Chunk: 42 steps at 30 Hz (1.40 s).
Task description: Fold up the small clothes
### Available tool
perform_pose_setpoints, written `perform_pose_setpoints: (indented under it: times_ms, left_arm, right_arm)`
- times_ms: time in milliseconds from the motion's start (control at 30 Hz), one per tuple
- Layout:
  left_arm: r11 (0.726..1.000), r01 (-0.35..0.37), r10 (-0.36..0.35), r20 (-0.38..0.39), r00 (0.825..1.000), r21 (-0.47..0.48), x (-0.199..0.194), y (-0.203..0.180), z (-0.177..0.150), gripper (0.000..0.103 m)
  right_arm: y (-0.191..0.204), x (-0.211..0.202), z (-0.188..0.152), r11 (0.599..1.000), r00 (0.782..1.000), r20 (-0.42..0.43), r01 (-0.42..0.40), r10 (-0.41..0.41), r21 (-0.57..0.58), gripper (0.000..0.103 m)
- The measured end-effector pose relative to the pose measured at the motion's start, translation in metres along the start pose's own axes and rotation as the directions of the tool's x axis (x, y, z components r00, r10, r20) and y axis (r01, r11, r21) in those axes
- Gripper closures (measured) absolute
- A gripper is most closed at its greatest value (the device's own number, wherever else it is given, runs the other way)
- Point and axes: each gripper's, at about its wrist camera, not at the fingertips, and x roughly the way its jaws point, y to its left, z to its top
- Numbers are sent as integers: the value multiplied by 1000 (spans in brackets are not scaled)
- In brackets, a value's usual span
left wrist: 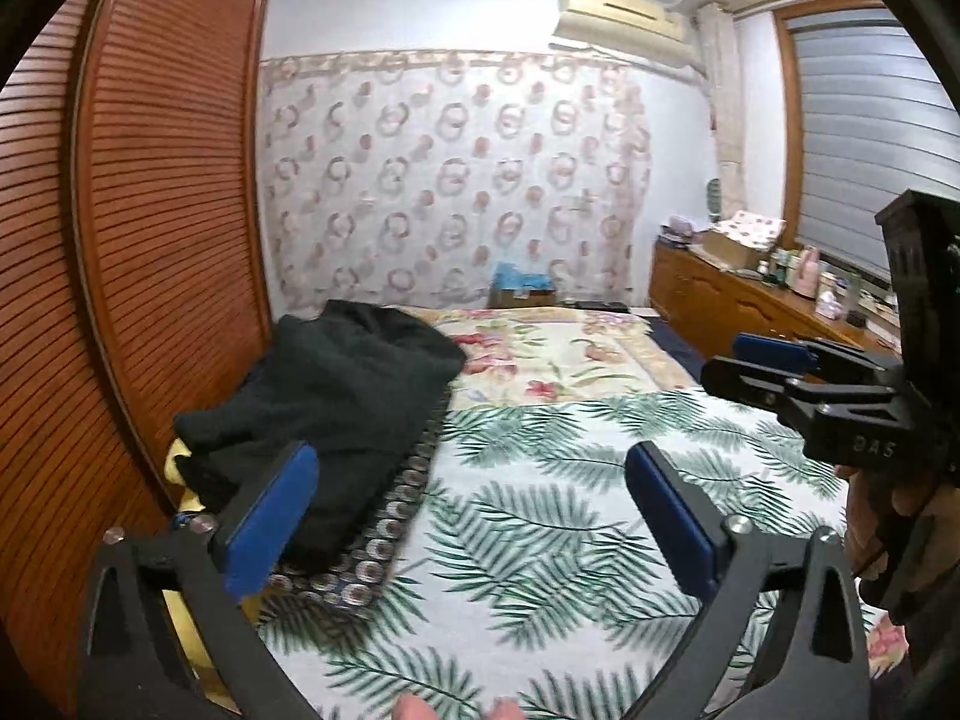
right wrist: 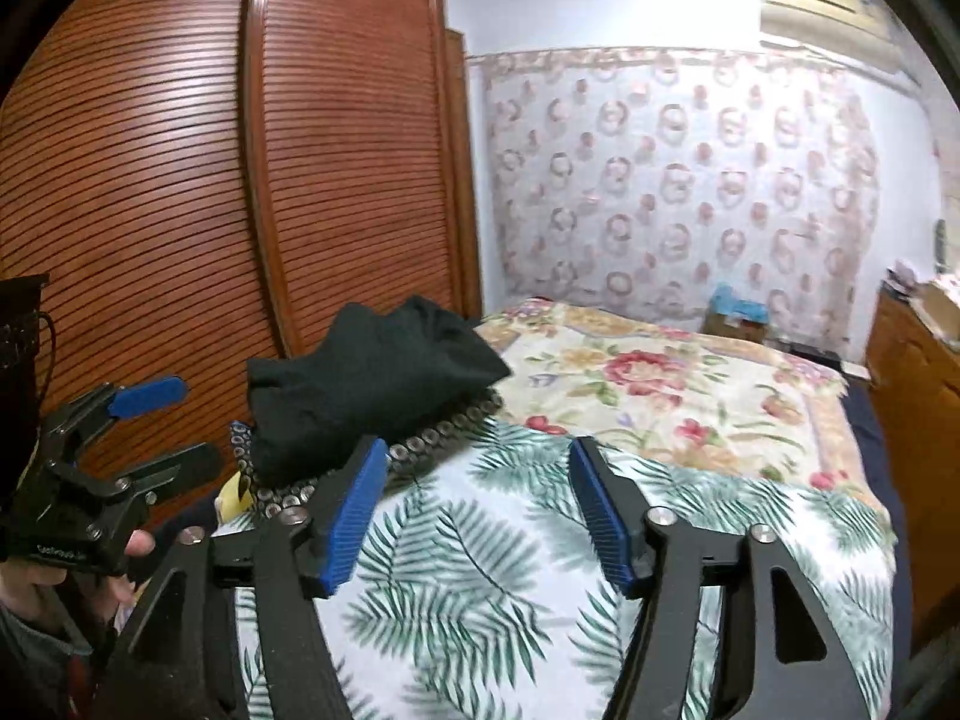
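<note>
A pile of black clothes [left wrist: 324, 396] [right wrist: 366, 384] lies on the left side of the bed, on top of a dark cloth printed with circles [left wrist: 366, 546] [right wrist: 432, 438]. A bit of yellow fabric [left wrist: 180, 468] peeks out beneath the pile. My left gripper [left wrist: 473, 453] [right wrist: 192, 423] is open wide above the leaf-print sheet [left wrist: 540, 510], just right of the pile, and holds nothing. My right gripper [right wrist: 478, 447] [left wrist: 729, 363] is open too, hovering over the same sheet [right wrist: 480, 570] with nothing between its blue pads [right wrist: 354, 510].
Brown louvred wardrobe doors [left wrist: 150, 210] [right wrist: 330, 180] run close along the bed's left side. A floral quilt [left wrist: 558, 354] covers the far half of the bed. A wooden dresser [left wrist: 720, 294] with clutter stands on the right under the window.
</note>
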Motion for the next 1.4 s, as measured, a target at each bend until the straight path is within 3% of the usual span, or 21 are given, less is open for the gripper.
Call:
perform_pose_setpoints:
  times_ms: [300, 500, 767, 1033, 1400]
  left_arm:
    - [996, 87, -87, 21, 996, 21, -22, -42, 2, 1]
    - [995, 89, -90, 30, 996, 37, -33, -63, 9, 1]
    - [994, 104, -105, 24, 994, 34, -38, -83, 16, 1]
    - [992, 122, -123, 24, 992, 36, -38, -88, 15, 1]
    - [994, 103, -104, 26, 994, 32, -37, -91, 15, 1]
  right_arm:
    - [21, -79, -21, 991, 990, 56, 123, -126, 62, 27]
    - [40, -114, -28, 974, 973, 75, 210, -217, 88, 22]
    - [66, -128, -30, 945, 944, 97, 304, -316, 123, 22]
    - [91, -122, -32, 936, 935, 104, 325, -340, 135, 22]
    - [85, -123, -43, 931, 931, 108, 330, -349, 156, 22]
